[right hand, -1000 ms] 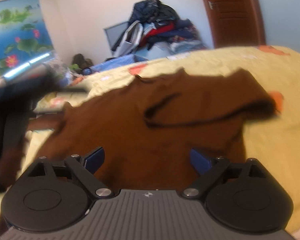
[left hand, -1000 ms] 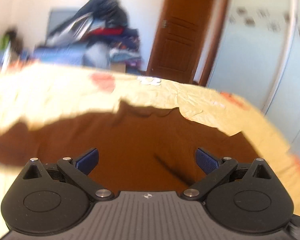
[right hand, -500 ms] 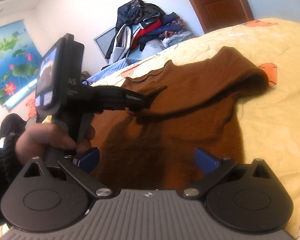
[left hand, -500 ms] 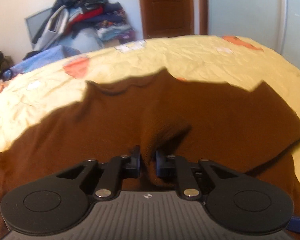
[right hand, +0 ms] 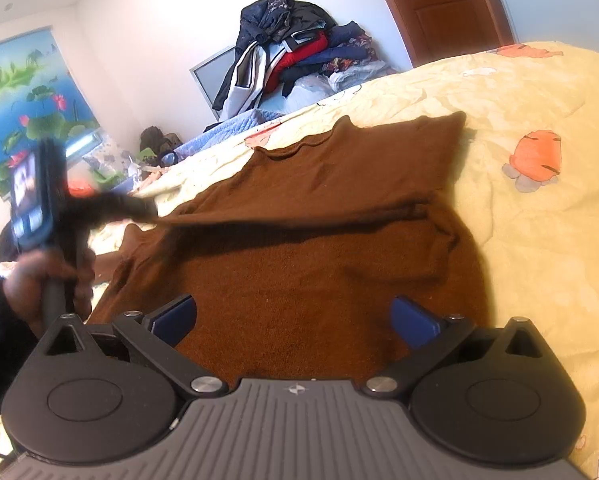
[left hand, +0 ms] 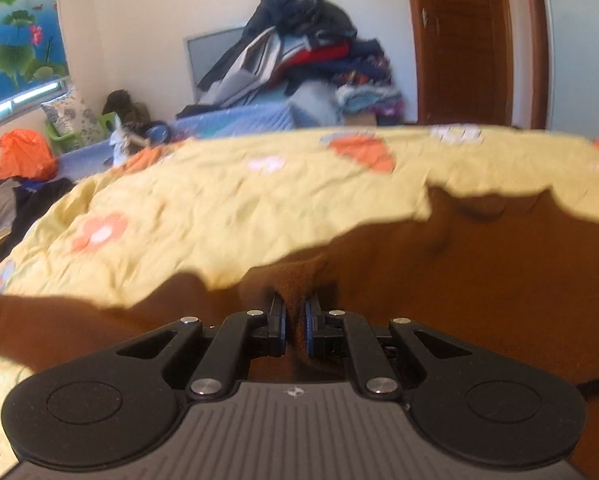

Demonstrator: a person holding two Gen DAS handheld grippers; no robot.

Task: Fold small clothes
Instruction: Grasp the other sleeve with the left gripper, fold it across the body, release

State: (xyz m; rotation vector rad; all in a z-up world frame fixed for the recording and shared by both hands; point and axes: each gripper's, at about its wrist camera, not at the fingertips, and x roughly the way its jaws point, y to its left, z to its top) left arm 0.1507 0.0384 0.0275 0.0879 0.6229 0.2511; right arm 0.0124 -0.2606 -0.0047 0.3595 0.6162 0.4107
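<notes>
- Brown knitted sweater [right hand: 323,264]: lies on the yellow floral bedspread [right hand: 539,240], one portion folded over its body.
- Left gripper [left hand: 295,322]: clenched on a raised pinch of the sweater fabric [left hand: 295,276] between its blue-padded fingers [left hand: 309,320].
- Right gripper [right hand: 295,316]: released, jaws spread wide above the sweater's lower part, gripping nothing.
- Left hand [right hand: 39,276]: holds the left tool's handle at the sweater's left side.

Left wrist view: the sweater [left hand: 459,280] runs off the right and lower edges; the gripper body hides its near part. Right wrist view: the left gripper [right hand: 147,210] is motion-blurred at left, jaw state unreadable there. The hand [right hand: 39,276] is blurred, partly cut off.
</notes>
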